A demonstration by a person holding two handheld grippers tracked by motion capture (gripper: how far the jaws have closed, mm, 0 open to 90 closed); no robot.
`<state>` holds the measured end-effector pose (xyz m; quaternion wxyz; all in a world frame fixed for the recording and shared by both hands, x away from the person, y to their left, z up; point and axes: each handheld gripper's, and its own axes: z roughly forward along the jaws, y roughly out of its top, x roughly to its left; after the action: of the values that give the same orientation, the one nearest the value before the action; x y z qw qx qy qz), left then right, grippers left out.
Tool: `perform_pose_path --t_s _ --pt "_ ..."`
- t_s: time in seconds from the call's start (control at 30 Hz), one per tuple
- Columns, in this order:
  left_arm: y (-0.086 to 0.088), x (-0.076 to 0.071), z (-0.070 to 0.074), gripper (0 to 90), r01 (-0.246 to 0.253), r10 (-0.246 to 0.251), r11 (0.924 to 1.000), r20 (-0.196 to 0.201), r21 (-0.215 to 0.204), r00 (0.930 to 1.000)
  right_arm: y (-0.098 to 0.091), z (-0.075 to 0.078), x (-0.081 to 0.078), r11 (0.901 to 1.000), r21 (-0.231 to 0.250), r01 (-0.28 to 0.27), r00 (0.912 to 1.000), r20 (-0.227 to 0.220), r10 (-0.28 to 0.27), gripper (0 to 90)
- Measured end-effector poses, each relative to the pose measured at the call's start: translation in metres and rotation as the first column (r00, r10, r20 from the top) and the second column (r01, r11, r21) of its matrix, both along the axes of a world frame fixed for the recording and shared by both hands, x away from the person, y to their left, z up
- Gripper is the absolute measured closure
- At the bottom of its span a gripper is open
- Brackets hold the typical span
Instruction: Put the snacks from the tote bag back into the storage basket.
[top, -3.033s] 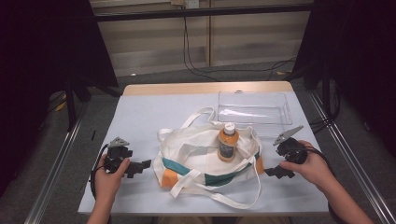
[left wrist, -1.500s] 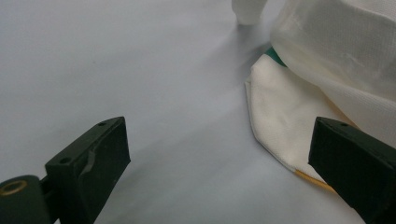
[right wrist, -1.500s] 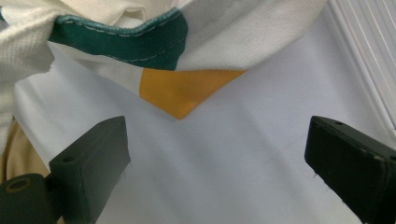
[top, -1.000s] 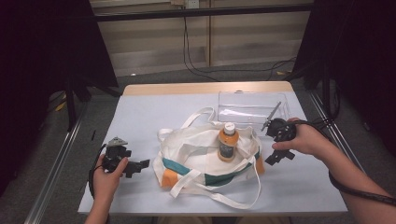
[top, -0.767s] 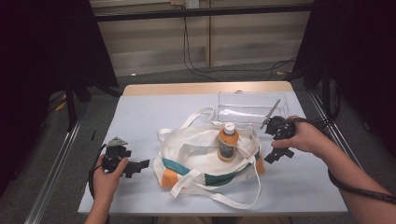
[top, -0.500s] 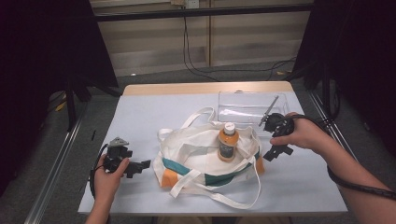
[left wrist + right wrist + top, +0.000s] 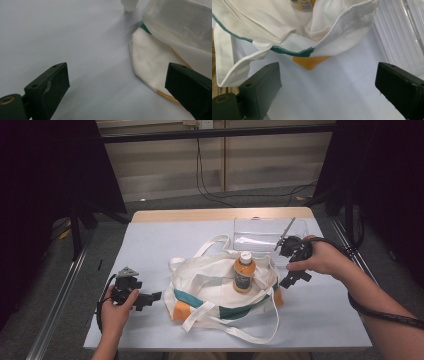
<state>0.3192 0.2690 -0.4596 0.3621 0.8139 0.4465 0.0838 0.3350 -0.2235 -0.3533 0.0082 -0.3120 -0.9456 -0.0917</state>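
A white cloth tote bag (image 7: 215, 285) with green and orange trim lies open in the middle of the table. An orange bottle (image 7: 244, 272) with a white cap stands upright inside it. My left gripper (image 7: 150, 299) rests open at the bag's left corner (image 7: 150, 65), with nothing between its jaws. My right gripper (image 7: 295, 279) hovers open just right of the bag, jaws pointed down at the bag's rim (image 7: 342, 47) and the bare table. The bottle's label (image 7: 303, 3) peeks in at the top of the right gripper view.
A clear plastic bin (image 7: 265, 235) stands behind the bag at the back right; its ribbed wall (image 7: 402, 40) is close to my right gripper. The bag's long straps (image 7: 235, 332) trail toward the table's front edge. The table (image 7: 150, 250) is covered in pale blue.
My right gripper has lifted from the table's right side, swung up and left toward the bin, then come down beside the bag's right rim. The left gripper has stayed put.
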Motion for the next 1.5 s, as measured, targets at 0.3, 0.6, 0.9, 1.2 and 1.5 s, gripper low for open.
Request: perform_pose_path --t_s 0.3,0.6,0.9,1.2,1.5 --pt "0.001 0.000 0.000 5.1 -0.006 0.006 1.0000 0.004 -0.005 1.0000 0.014 0.004 0.006 0.9998 0.001 -0.018 0.9998 0.004 0.018 6.5" --pt "0.000 0.000 0.000 5.1 -0.003 0.003 1.0000 0.003 -0.001 1.0000 0.025 0.008 0.009 0.9993 0.007 -0.038 0.9993 0.008 0.038 6.5" --pt "0.000 0.000 0.000 5.1 -0.003 0.003 1.0000 -0.001 0.001 1.0000 0.035 0.011 0.013 0.9985 0.004 -0.055 0.9984 0.011 0.055 6.5" --pt "0.000 -0.001 0.000 5.1 -0.016 0.016 0.9998 0.005 -0.015 0.9999 0.048 0.009 0.016 0.9976 0.011 -0.068 0.9977 0.002 0.068 6.7" --pt "0.001 0.000 0.000 5.1 -0.006 0.006 1.0000 0.002 0.004 1.0000 0.058 0.011 0.018 0.9966 0.017 -0.080 0.9967 0.010 0.080 7.5"
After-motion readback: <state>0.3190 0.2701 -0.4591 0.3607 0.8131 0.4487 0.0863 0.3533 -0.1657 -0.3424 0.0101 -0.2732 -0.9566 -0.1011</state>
